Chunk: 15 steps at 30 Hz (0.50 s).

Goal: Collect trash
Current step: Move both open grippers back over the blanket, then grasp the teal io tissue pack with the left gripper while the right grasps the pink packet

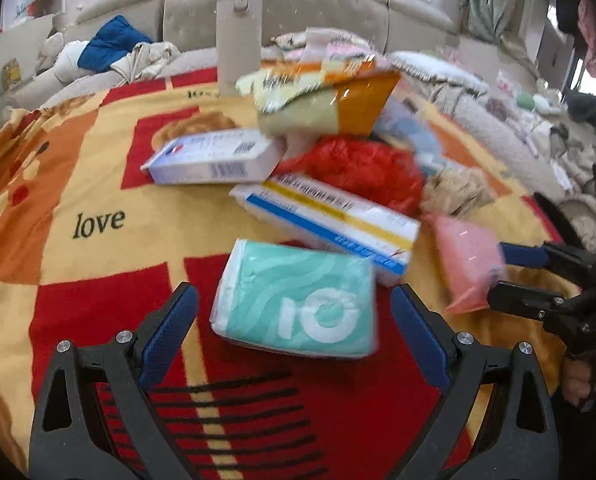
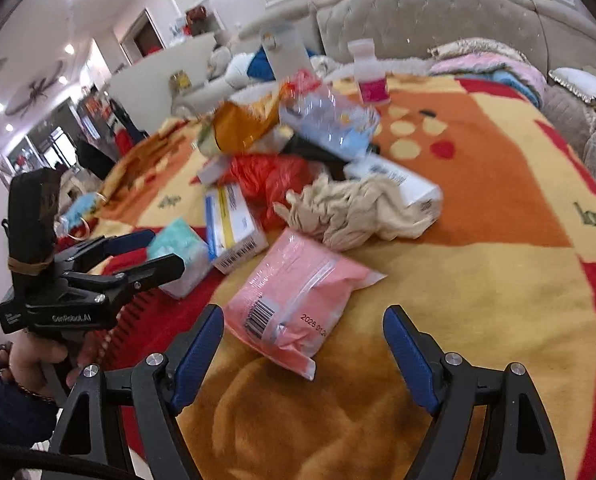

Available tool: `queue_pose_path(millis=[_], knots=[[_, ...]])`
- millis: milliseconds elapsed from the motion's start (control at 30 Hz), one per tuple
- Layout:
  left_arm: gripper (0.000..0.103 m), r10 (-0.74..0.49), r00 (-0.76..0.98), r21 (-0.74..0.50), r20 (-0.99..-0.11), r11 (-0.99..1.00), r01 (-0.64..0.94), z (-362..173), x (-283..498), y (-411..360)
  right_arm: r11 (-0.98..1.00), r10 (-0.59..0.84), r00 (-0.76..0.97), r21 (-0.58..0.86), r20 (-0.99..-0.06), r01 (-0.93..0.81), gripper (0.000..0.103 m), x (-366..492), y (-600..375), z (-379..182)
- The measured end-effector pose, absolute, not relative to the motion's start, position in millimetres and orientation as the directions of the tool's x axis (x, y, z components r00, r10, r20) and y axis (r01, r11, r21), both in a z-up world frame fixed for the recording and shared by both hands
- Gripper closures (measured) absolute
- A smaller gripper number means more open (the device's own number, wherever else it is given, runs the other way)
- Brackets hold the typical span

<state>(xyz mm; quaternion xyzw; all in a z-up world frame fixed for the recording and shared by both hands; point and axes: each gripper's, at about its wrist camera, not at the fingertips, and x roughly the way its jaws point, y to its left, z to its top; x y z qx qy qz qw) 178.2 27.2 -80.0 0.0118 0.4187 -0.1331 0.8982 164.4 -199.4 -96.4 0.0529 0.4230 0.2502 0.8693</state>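
Observation:
A pile of trash lies on a red, orange and yellow blanket. My left gripper is open, its blue fingers on either side of a teal tissue pack, also in the right wrist view. My right gripper is open around the near end of a pink plastic packet, which also shows in the left wrist view. Behind lie a white box with blue and yellow stripes, a white and blue box, a red plastic bag, an orange snack bag and a beige crumpled cloth.
A crushed clear bottle and a small pink-labelled jar lie at the pile's far side. A beige tufted headboard and bedding stand behind. The blanket's right part is bare fabric. The left gripper shows in the right wrist view.

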Motion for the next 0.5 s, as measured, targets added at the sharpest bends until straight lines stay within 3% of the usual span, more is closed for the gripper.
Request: queue_pose_path(millis=[300, 367, 400, 433, 500], knots=[[0.008, -0.244, 0.598, -0.132, -0.763, 0.965, 0.226, -83.1, 185.5, 27.9, 0.888, 0.422, 0.527, 0.221, -0.737, -0.402, 0.018, 170.6, -176.4, -97.3], [0.025, -0.266, 0.591, -0.156, -0.762, 0.96, 0.231, -84.2, 185.8, 29.1, 0.895, 0.398, 0.532, 0.19, -0.747, -0.403, 0.018, 170.2, -173.3, -96.4], [0.026, -0.263, 0.588, -0.157, -0.765, 0.961, 0.226, -85.7, 186.1, 29.0, 0.897, 0.391, 0.533, 0.179, -0.751, -0.405, 0.019, 170.3, -171.3, -95.8], [0.027, -0.26, 0.591, -0.155, -0.764, 0.963, 0.223, -85.3, 185.7, 29.0, 0.898, 0.382, 0.536, 0.166, -0.753, -0.407, 0.022, 170.1, -169.8, -95.9], [0.03, -0.25, 0.598, -0.142, -0.762, 0.964, 0.223, -84.7, 183.9, 27.3, 0.898, 0.379, 0.541, 0.157, -0.75, -0.411, 0.039, 170.0, -169.2, -95.4]])
